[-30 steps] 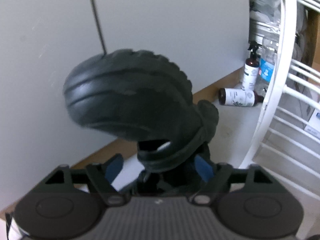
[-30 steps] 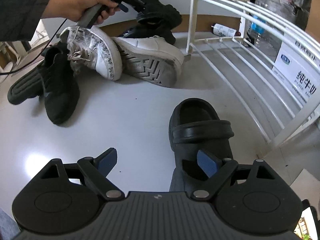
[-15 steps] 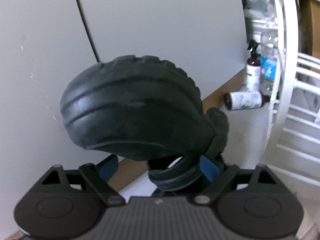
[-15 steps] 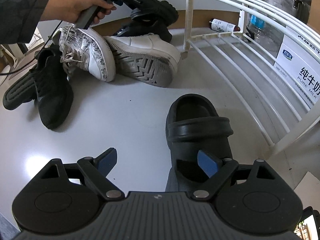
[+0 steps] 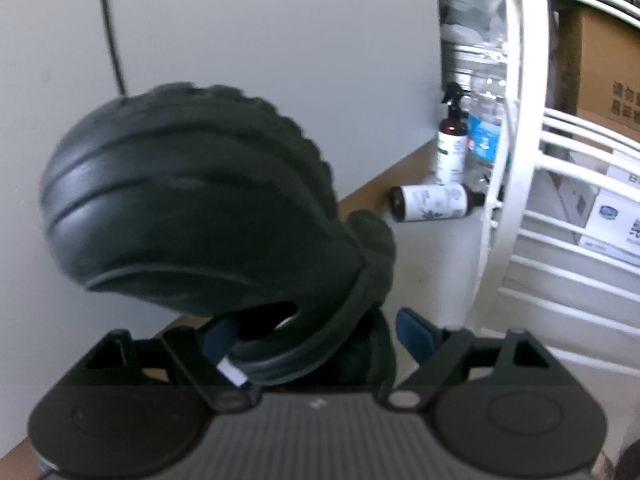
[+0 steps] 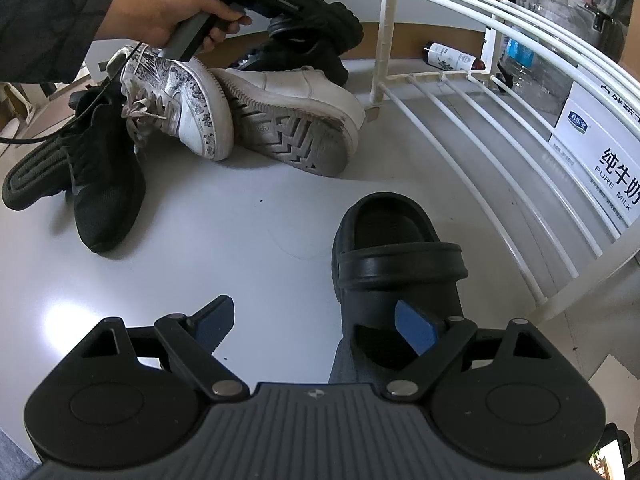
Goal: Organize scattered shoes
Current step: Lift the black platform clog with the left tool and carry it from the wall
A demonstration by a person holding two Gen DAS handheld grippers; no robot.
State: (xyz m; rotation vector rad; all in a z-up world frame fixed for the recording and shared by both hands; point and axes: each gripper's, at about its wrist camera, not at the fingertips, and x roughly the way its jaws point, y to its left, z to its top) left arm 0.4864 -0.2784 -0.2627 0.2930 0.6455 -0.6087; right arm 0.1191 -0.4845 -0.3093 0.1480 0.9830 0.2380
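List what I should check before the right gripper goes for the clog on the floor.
1. Left gripper has the lifted clog off the floor: ok.
2. Both left pads pressing on its strap: cannot tell, the view is blurred.
3. Right gripper jaws wide open: ok.
4. Floor clog centred in the right gripper: not ok, it lies off to the right-hand finger's side.
5. Rack rods free of shoes: ok, as far as visible.

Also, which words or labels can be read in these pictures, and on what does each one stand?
"PURE MILK": white carton, under large Chinese characters "纯牛", cut off at the edge.
Brown box: Chinese print, too blurred to read.
Lying bottle: label too small to read.
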